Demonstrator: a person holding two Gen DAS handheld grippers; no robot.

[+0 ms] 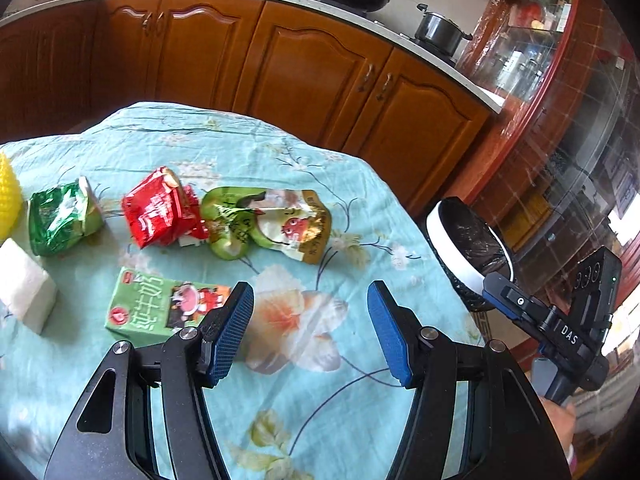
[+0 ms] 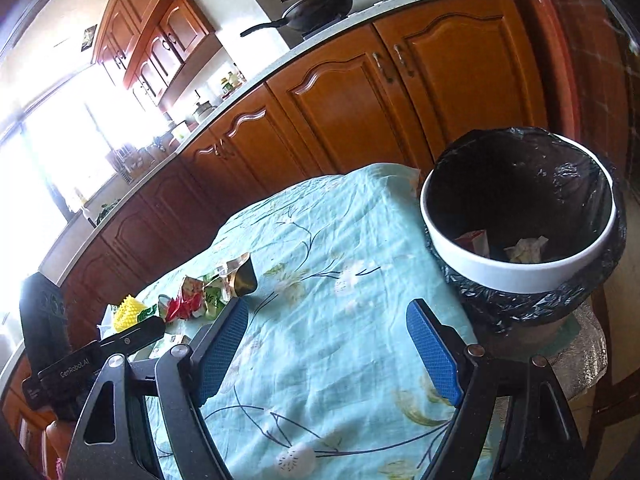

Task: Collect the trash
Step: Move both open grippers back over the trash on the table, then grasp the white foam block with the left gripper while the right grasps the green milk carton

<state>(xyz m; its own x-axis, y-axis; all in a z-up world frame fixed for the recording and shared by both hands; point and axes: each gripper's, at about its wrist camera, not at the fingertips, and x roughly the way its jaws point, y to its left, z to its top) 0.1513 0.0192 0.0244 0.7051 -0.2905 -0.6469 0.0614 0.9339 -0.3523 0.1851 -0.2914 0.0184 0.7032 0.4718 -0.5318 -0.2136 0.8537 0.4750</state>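
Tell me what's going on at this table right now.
A person is clearing snack trash off a table with a floral cloth, holding a gripper in each hand. Both the left gripper and the right gripper are open and empty over the cloth. A green milk carton, a red wrapper, a green wrapper and a fruit pouch lie on the table. The lined trash bin beside the table already holds a few scraps.

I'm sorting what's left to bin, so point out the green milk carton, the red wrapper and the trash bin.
green milk carton [image 1: 150, 306]: left wrist view, on its printed top face.
red wrapper [image 1: 156, 212]: left wrist view, middle of the crumpled foil.
trash bin [image 2: 516, 276]: right wrist view, on its white front rim.
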